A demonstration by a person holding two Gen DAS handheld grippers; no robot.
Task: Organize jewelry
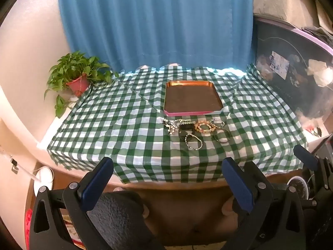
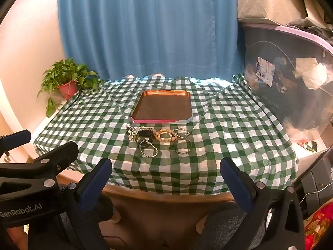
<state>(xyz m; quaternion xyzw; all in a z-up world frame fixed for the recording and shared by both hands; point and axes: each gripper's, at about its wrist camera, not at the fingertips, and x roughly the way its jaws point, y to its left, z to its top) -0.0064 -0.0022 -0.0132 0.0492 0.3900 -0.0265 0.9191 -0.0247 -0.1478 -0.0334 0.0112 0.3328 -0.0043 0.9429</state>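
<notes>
A pink-rimmed tray (image 1: 192, 112) (image 2: 162, 120) with a dark empty floor lies on the green checked tablecloth. In front of it is a cluster of jewelry: a black-and-white bead piece (image 1: 169, 126) (image 2: 131, 134), a black watch (image 1: 185, 128) (image 2: 144, 135), tan wooden bead bracelets (image 1: 205, 126) (image 2: 165, 135), a dark bead bracelet (image 1: 193, 141) (image 2: 148, 149) and metal bangles (image 1: 222, 136) (image 2: 182, 145). My left gripper (image 1: 167, 179) is open and empty, held before the table's near edge. My right gripper (image 2: 166, 179) is also open and empty there.
A potted green plant (image 1: 76, 77) (image 2: 65, 82) stands at the table's far left corner. A blue curtain (image 1: 154, 20) hangs behind. A large clear storage bin (image 1: 295, 79) (image 2: 291, 87) borders the right side. The left gripper (image 2: 31, 162) shows in the right view.
</notes>
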